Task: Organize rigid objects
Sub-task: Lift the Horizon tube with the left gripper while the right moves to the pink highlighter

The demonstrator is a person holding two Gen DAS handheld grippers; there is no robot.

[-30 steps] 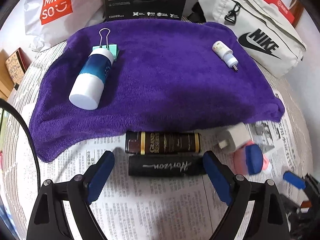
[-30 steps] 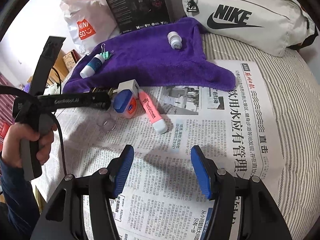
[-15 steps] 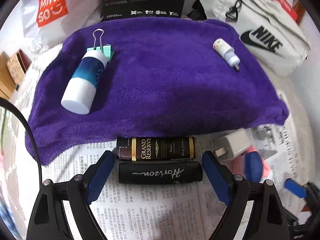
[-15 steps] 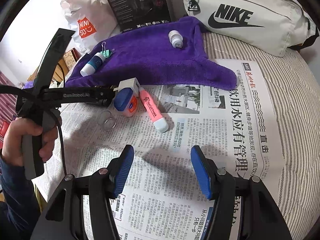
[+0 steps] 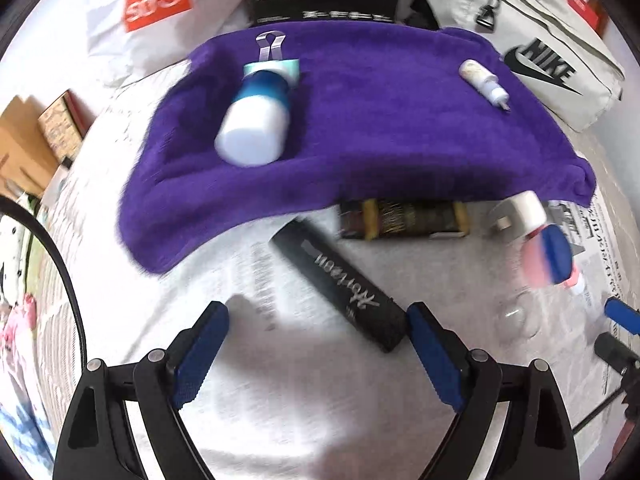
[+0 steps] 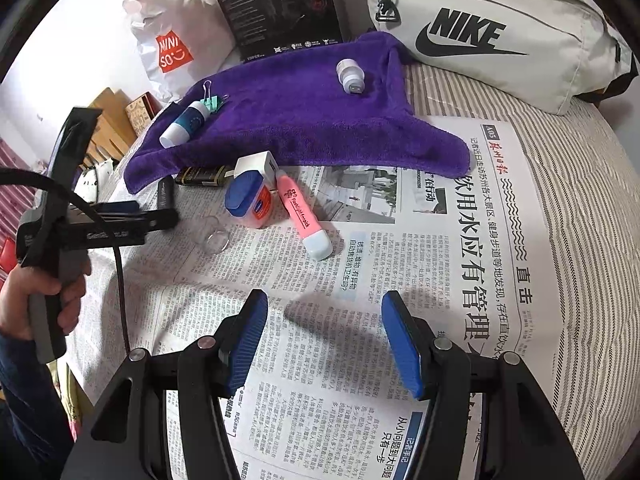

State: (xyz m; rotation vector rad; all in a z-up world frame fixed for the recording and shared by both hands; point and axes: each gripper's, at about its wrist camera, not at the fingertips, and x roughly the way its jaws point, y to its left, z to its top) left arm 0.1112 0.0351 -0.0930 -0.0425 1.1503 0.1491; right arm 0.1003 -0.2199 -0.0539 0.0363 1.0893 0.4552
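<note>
My left gripper (image 5: 316,344) is open above the newspaper. A black "Horizon" tube (image 5: 340,284) lies diagonally in front of it, its near end right beside the right fingertip (image 5: 432,356); I cannot tell if they touch. Behind the tube, a brown "Grand Reserve" box (image 5: 404,218) lies at the edge of the purple towel (image 5: 380,120). On the towel are a white and blue bottle (image 5: 256,124), a binder clip (image 5: 274,60) and a small white USB piece (image 5: 482,82). My right gripper (image 6: 324,340) is open over bare newspaper with nothing between its fingers.
A white charger (image 6: 256,164), a blue-lidded pink jar (image 6: 248,200), a pink highlighter (image 6: 304,216) and a clear glass ring (image 6: 216,238) lie on the newspaper (image 6: 400,240). A Nike bag (image 6: 480,28), a black box (image 6: 280,4) and a Miniso bag (image 6: 172,40) line the back. A person's hand (image 6: 40,300) grips the left handle.
The black tube has swung from lying crosswise, parallel to the brown box, to a diagonal. The left wrist view has shifted and is blurred. The right gripper has kept still.
</note>
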